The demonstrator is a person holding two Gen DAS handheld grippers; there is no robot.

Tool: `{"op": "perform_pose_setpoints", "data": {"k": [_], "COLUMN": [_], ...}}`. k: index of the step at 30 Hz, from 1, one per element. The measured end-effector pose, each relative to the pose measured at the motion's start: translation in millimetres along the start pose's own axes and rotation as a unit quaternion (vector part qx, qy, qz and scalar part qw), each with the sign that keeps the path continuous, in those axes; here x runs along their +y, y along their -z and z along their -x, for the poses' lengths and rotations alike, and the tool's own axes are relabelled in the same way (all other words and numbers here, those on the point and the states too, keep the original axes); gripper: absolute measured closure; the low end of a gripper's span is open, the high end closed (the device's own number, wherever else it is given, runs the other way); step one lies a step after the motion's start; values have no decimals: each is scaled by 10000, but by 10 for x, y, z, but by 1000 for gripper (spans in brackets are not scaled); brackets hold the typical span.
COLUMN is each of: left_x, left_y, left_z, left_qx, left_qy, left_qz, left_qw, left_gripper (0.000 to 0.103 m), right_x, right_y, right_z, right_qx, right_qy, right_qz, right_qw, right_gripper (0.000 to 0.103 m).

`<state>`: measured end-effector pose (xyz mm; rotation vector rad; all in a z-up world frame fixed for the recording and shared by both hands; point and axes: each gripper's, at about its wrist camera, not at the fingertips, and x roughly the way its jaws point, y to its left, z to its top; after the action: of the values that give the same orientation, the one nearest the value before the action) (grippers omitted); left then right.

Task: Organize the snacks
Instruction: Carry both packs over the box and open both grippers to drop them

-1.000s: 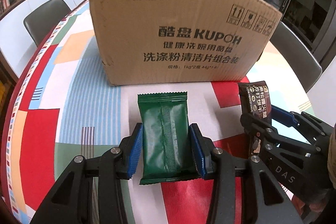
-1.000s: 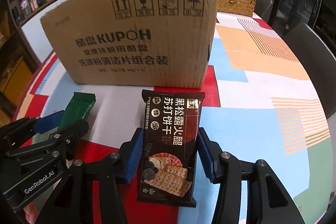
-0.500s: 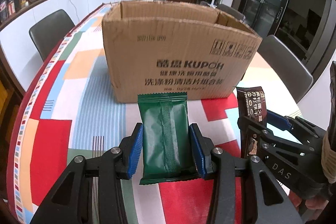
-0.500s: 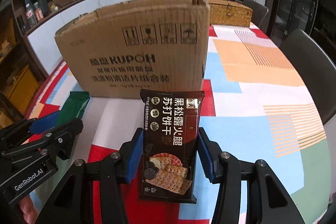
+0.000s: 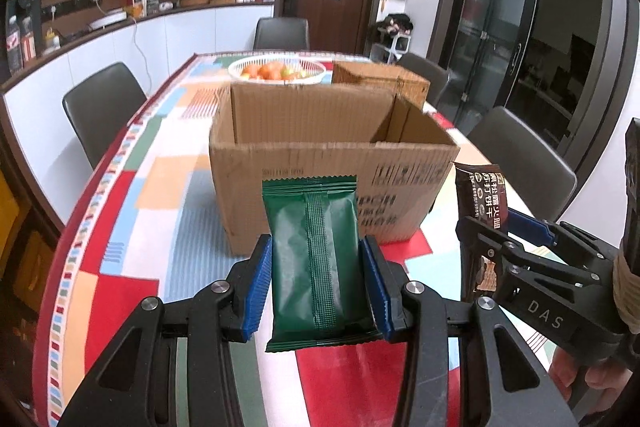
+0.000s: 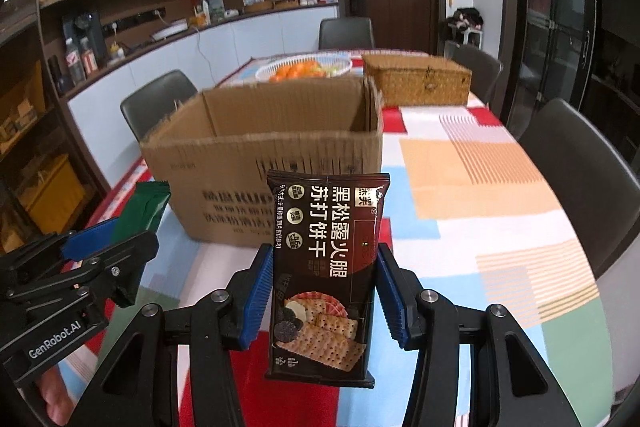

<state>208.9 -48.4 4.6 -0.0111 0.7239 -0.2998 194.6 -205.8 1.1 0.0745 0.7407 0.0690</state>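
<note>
My left gripper (image 5: 317,285) is shut on a green snack packet (image 5: 314,251), held upright above the table in front of the open cardboard box (image 5: 332,183). My right gripper (image 6: 323,293) is shut on a dark cracker packet (image 6: 325,267), also raised in front of the box (image 6: 264,171). In the left wrist view the right gripper (image 5: 486,233) and its dark packet (image 5: 482,201) show at the right. In the right wrist view the left gripper (image 6: 108,243) with the green packet (image 6: 142,209) shows at the left. The box's inside bottom is hidden.
The table has a colourful patchwork cloth (image 5: 120,227). Behind the box stand a white basket of fruit (image 5: 278,71) and a woven wicker case (image 6: 416,79). Dark chairs (image 5: 100,107) stand around the table. A counter with shelves runs along the left wall.
Both grippers have risen with their packets, so the box's open top and the things behind it now show. The box looks lower and farther in both views.
</note>
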Motion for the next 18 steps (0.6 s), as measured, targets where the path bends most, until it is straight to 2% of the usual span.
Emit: {"op": "perform_pose_setpoints", "data": {"k": [18], "left_x": [-21], "left_y": [-506], "left_z": [308], "left_qx": [-743], "left_qy": [-22], "left_qz": [-187], "left_qw": [9971], "left_gripper": [60], "right_x": [24], "right_y": [-575], "right_z": [269], "right_qx": [-871], "right_qy": [-95], "right_qz": [104], "right_qw": [9961], "right_gripper": [53]}}
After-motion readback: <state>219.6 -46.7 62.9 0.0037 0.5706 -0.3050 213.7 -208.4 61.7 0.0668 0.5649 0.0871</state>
